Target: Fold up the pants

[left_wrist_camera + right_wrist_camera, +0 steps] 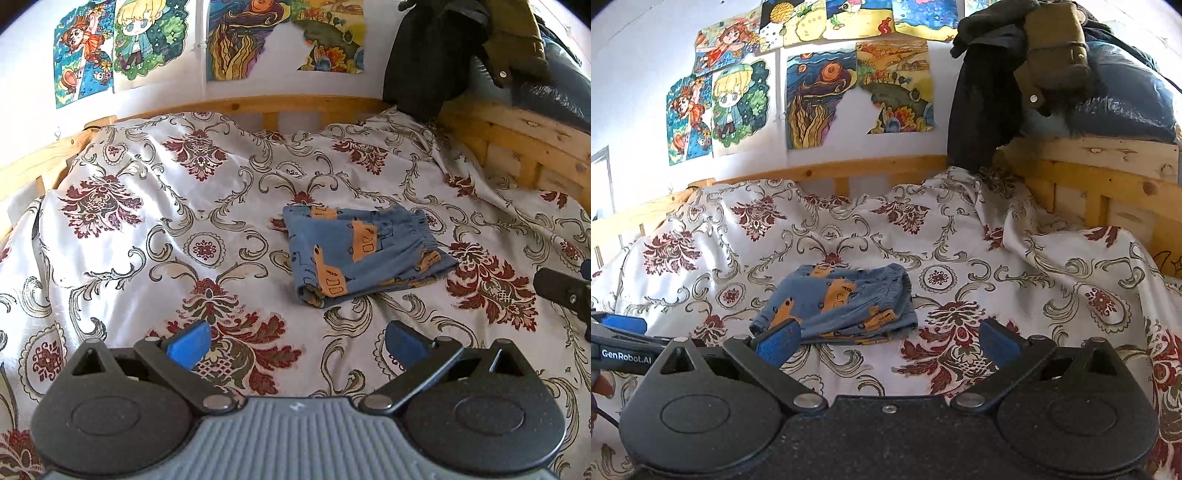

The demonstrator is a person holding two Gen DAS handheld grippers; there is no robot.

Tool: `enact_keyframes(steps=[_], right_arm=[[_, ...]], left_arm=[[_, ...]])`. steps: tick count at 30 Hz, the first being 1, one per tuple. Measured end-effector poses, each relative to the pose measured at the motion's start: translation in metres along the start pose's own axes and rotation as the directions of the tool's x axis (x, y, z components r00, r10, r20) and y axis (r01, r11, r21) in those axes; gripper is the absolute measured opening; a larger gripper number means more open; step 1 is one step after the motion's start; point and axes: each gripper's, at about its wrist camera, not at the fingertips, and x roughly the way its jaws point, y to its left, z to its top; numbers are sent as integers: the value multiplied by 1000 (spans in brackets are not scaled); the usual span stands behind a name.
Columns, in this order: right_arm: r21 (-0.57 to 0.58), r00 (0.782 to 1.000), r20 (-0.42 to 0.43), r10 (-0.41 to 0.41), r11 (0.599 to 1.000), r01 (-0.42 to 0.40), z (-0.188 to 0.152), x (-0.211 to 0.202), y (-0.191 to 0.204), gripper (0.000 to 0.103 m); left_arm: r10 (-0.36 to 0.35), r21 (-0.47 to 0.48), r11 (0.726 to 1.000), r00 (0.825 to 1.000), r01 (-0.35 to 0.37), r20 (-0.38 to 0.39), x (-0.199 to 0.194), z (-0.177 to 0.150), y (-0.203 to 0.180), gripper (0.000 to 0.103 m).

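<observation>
Small blue pants [364,254] with orange prints lie folded into a compact stack on the patterned bedspread [177,221], elastic waistband toward the right. My left gripper [297,343] is open and empty, hovering over the cover a little short of the pants. In the right wrist view the same folded pants [842,304] lie just beyond my right gripper [888,341], which is open with nothing between its blue pads. Its left pad [779,341] overlaps the near left corner of the pants in the image; contact cannot be told. The left gripper's body [620,343] shows at the left edge.
A wooden bed rail [295,105] runs along the back and right side. Dark jackets [997,92] and a blue plastic bag [1126,107] pile on the right rail. Drawings [738,103] hang on the wall. The right gripper [565,291] shows at the right edge of the left wrist view.
</observation>
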Motion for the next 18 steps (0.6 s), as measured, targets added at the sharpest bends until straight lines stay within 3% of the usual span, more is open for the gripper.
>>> enact_keyframes(steps=[18], right_arm=[[-2, 999, -25, 20, 1000, -20, -1, 8, 3, 102]], left_arm=[[-10, -25, 1000, 1000, 10, 16, -1, 3, 2, 103]])
